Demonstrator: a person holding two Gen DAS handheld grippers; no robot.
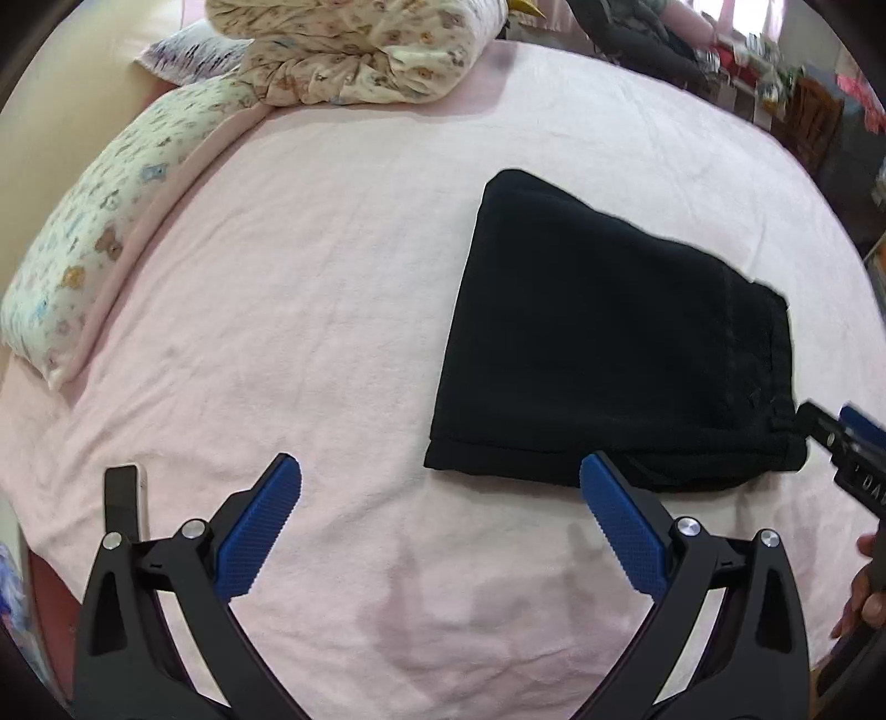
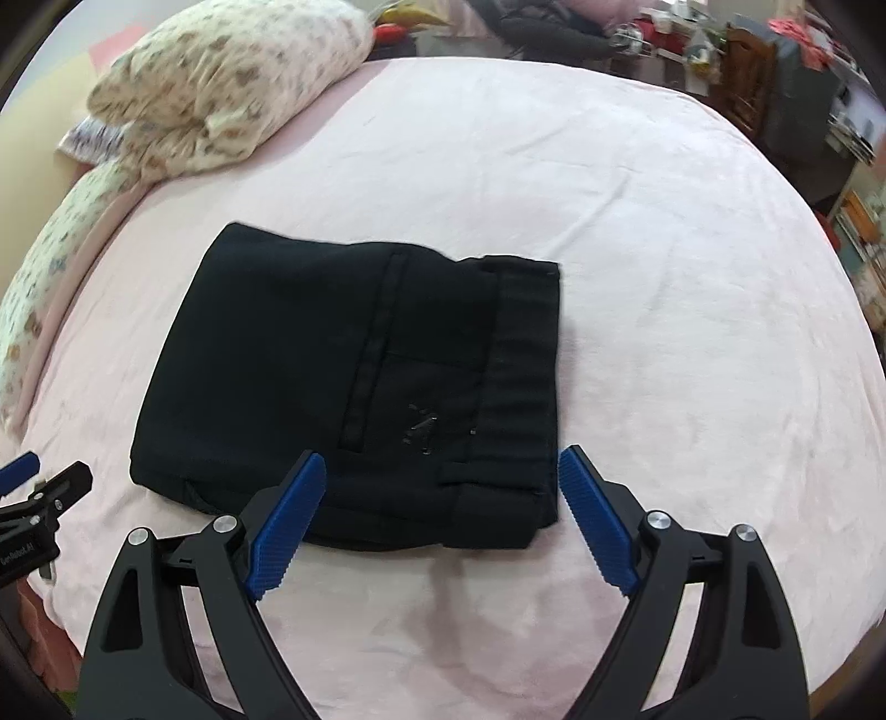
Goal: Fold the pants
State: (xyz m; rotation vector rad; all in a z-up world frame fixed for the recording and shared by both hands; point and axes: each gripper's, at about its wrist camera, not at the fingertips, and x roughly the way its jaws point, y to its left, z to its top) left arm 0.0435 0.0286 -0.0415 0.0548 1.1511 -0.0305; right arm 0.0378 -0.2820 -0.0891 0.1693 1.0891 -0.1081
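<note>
The black pants (image 1: 603, 343) lie folded into a compact rectangle on the pink bed sheet (image 1: 332, 277). In the right wrist view the pants (image 2: 343, 376) show the waistband on the right side. My left gripper (image 1: 440, 476) is open and empty, hovering over the sheet just left of the pants' near edge. My right gripper (image 2: 441, 471) is open and empty, its jaws spread over the near edge of the pants by the waistband. The right gripper also shows at the right edge of the left wrist view (image 1: 847, 448). The left gripper shows at the left edge of the right wrist view (image 2: 33, 493).
A printed pillow (image 1: 94, 260) lies along the left side of the bed. A bundled floral quilt (image 1: 354, 50) sits at the head. A phone (image 1: 124, 498) lies on the sheet near the left edge. Furniture and clutter (image 2: 786, 83) stand beyond the bed's far right.
</note>
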